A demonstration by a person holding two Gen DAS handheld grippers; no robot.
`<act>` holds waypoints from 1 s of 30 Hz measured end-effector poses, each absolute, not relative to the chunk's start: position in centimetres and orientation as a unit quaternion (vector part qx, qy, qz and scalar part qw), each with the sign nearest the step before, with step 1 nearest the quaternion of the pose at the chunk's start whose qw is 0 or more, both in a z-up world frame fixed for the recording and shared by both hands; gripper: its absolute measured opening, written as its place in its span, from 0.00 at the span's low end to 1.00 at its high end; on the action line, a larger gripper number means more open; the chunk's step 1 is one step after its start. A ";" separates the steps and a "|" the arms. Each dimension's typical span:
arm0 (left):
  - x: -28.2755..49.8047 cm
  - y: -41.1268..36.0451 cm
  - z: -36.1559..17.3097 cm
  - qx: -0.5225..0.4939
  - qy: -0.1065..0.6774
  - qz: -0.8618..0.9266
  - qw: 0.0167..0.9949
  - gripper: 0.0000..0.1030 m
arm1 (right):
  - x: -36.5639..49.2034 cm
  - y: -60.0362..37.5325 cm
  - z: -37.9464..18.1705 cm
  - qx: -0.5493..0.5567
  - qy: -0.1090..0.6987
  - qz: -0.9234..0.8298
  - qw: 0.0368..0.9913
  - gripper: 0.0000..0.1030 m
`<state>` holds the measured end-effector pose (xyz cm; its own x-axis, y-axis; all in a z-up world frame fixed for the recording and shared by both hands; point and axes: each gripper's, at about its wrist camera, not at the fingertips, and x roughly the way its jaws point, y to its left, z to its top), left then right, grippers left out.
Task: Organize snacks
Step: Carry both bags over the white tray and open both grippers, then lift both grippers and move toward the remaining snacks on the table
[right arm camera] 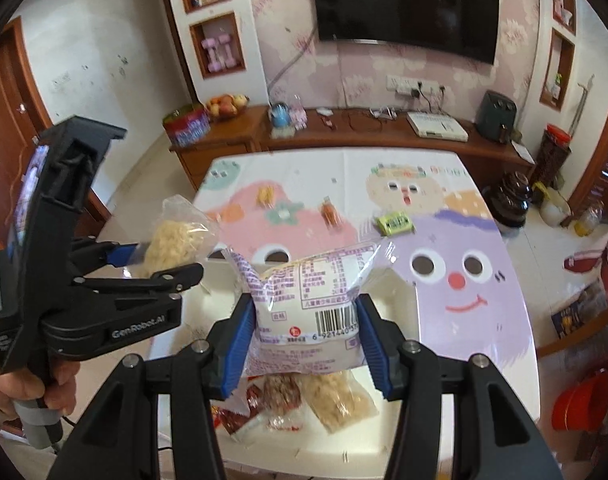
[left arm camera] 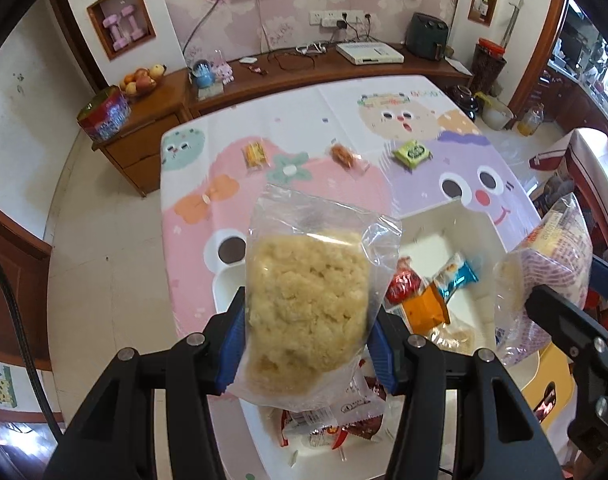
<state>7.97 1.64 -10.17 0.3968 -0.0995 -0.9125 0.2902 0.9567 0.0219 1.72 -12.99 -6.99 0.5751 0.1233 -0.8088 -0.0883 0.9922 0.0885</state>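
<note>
Two black two-finger grippers with blue pads are in view, the left gripper and the right gripper. Each carries one snack, so two held packets: one clear bag of pale crumbly rice cake and one white printed wrapper with a barcode. Three small packets lie far on the cartoon-print bench: one yellow-orange packet at left, one orange-brown packet in the middle, one green packet at right. One white tray sits near, with several wrapped snacks inside; their exact number cannot be told.
</note>
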 end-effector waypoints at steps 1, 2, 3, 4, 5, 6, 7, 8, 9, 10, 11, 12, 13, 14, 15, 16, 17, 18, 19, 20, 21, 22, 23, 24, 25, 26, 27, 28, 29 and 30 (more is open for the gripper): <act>7.8 1.6 -10.6 0.090 0.540 -0.118 0.828 0.51 | 1.5 -13.0 -7.3 0.019 0.461 0.057 0.885 0.50; 7.8 1.6 -10.9 0.090 0.543 -0.119 0.826 0.51 | 1.5 -13.0 -7.6 0.019 0.466 0.054 0.883 0.50; 7.7 1.6 -11.2 0.090 0.546 -0.120 0.824 0.51 | 1.5 -12.9 -8.0 0.019 0.471 0.052 0.880 0.50; 7.6 1.5 -11.5 0.090 0.549 -0.121 0.822 0.51 | 1.5 -12.9 -8.2 0.019 0.474 0.051 0.879 0.50; 7.5 1.5 -11.7 0.090 0.551 -0.122 0.820 0.51 | 1.5 -12.9 -8.4 0.018 0.477 0.049 0.877 0.50; 7.4 1.5 -11.9 0.090 0.553 -0.124 0.819 0.51 | 1.5 -12.8 -8.6 0.016 0.480 0.047 0.876 0.50; 7.3 1.4 -12.0 0.090 0.554 -0.125 0.818 0.51 | 1.6 -12.7 -8.8 0.015 0.482 0.046 0.875 0.50; 7.2 1.4 -12.1 0.090 0.555 -0.126 0.818 0.51 | 1.6 -12.6 -8.9 0.013 0.485 0.045 0.873 0.50; 7.2 1.4 -12.1 0.090 0.555 -0.127 0.817 0.51 | 1.6 -12.5 -9.0 0.012 0.488 0.044 0.872 0.50; 7.1 1.4 -12.1 0.090 0.555 -0.128 0.817 0.51 | 1.5 -12.5 -9.1 0.011 0.489 0.044 0.871 0.50; 7.1 1.3 -12.1 0.090 0.555 -0.129 0.817 0.51 | 1.5 -12.4 -9.2 0.010 0.491 0.043 0.870 0.50; 7.1 1.3 -12.1 0.090 0.555 -0.128 0.817 0.51 | 1.5 -12.4 -9.2 0.008 0.491 0.042 0.870 0.50; 7.1 1.3 -12.2 0.088 0.556 -0.129 0.817 0.51 | 1.6 -12.3 -9.2 0.006 0.493 0.041 0.869 0.51; 7.0 1.3 -12.2 0.088 0.556 -0.129 0.817 0.51 | 1.6 -12.3 -9.2 0.004 0.493 0.041 0.869 0.51; 7.0 1.3 -12.2 0.087 0.556 -0.129 0.817 0.51 | 1.7 -12.2 -9.2 0.003 0.493 0.040 0.869 0.51; 6.9 1.3 -12.2 0.087 0.556 -0.128 0.817 0.51 | 1.7 -12.1 -9.2 0.000 0.494 0.040 0.869 0.51; 6.9 1.4 -12.2 0.087 0.557 -0.129 0.816 0.51 | 1.7 -12.1 -9.2 -0.002 0.494 0.039 0.868 0.51; 6.8 1.4 -12.2 0.086 0.558 -0.129 0.815 0.51 | 1.8 -12.0 -9.2 -0.003 0.495 0.038 0.868 0.51; 6.8 1.4 -12.2 0.085 0.558 -0.130 0.815 0.51 | 1.8 -12.0 -9.2 -0.004 0.496 0.038 0.867 0.52; 6.7 1.5 -12.1 0.085 0.558 -0.131 0.815 0.52 | 1.9 -11.9 -9.2 -0.004 0.497 0.037 0.867 0.53; 6.7 1.5 -12.1 0.086 0.557 -0.130 0.815 0.54 | 1.9 -11.9 -9.2 -0.004 0.497 0.038 0.867 0.54; 6.6 1.5 -12.0 0.088 0.556 -0.130 0.816 0.65 | 1.8 -11.8 -9.1 -0.005 0.496 0.038 0.868 0.54; 6.5 1.6 -11.8 0.090 0.554 -0.128 0.818 0.77 | 1.7 -11.8 -9.0 -0.006 0.492 0.037 0.870 0.54; 6.4 1.6 -11.6 0.090 0.549 -0.126 0.821 0.80 | 1.6 -11.7 -8.8 -0.006 0.489 0.037 0.872 0.54; 6.3 1.7 -11.3 0.090 0.545 -0.126 0.824 0.81 | 1.6 -11.6 -8.7 -0.006 0.487 0.038 0.872 0.54; 6.2 1.8 -11.0 0.091 0.540 -0.128 0.827 0.81 | 1.5 -11.6 -8.5 -0.006 0.486 0.037 0.873 0.55; 6.1 1.8 -10.8 0.093 0.537 -0.127 0.829 0.81 | 1.5 -11.6 -8.3 -0.006 0.484 0.036 0.874 0.55; 6.0 1.9 -10.6 0.094 0.534 -0.125 0.831 0.81 | 1.5 -11.6 -8.1 -0.006 0.482 0.035 0.875 0.56; 5.9 2.0 -10.5 0.094 0.533 -0.125 0.832 0.81 | 1.4 -11.5 -7.9 -0.004 0.482 0.036 0.876 0.56; 5.8 2.1 -10.3 0.092 0.532 -0.124 0.832 0.81 | 1.4 -11.5 -7.7 -0.003 0.481 0.036 0.876 0.56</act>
<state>5.84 2.13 -10.34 0.4028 -0.1089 -0.9088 0.3053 0.9520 0.0213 1.40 -11.47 -7.73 0.5340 0.0605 -0.8433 -0.0672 0.9973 0.0290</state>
